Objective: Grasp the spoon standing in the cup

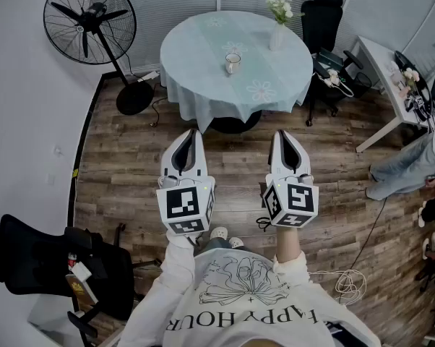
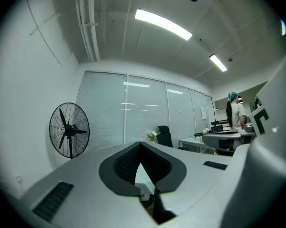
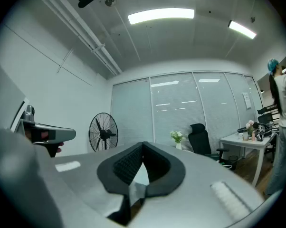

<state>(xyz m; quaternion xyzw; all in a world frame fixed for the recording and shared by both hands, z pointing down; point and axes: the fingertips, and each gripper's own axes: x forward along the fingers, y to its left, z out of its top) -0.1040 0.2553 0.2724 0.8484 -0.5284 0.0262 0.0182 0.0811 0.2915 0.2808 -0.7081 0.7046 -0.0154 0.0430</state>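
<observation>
The table [image 1: 196,42] stands at the far middle of the floor. On it, the cup [image 1: 233,63] sits near the centre and a vase [image 1: 277,35] sits toward the far right edge, the two well apart. A fan [image 1: 89,20] stands left of the table, beside the wall. A chair [image 1: 322,16] is behind the table to the right, and a desk [image 1: 380,67] lies further right, with a person [image 1: 412,161] at its near end. Nearer, the left gripper [image 1: 191,134] and right gripper [image 1: 281,136] are side by side, apart, before the table — both pointing toward it. A second chair [image 1: 29,259] is at the near left.
</observation>
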